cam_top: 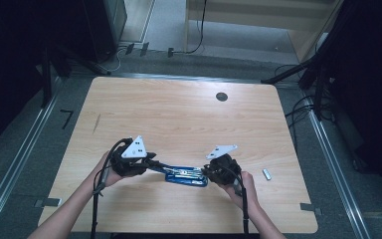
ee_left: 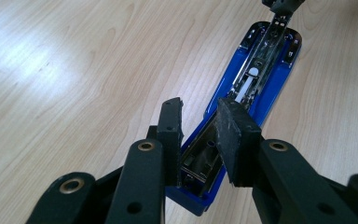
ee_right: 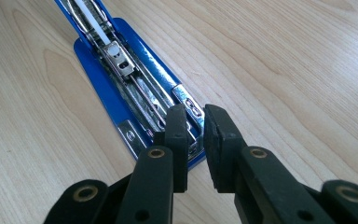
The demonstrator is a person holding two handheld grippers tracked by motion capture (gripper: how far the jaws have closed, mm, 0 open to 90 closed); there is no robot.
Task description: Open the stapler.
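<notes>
- The blue stapler (cam_top: 186, 176) lies opened flat near the table's (cam_top: 189, 114) front edge, about midway between its front corners, its long axis parallel to that edge.
- The left gripper (ee_left: 199, 122) stands at the stapler's left end, jaws narrowly parted either side of the blue cover; whether they touch it I cannot tell.
- The right gripper (ee_right: 195, 122) meets the right end, jaws nearly together over the metal staple track (ee_right: 135, 81); a firm pinch is unclear.
- Each gripper sits equally near its own end.
- A small metal piece (cam_top: 266, 174) lies toward the right edge.

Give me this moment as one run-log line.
blue stapler: opened flat on table | left hand-held gripper: open, straddling top cover | right hand-held gripper: nearly closed on metal staple rail | staple strip: right
</notes>
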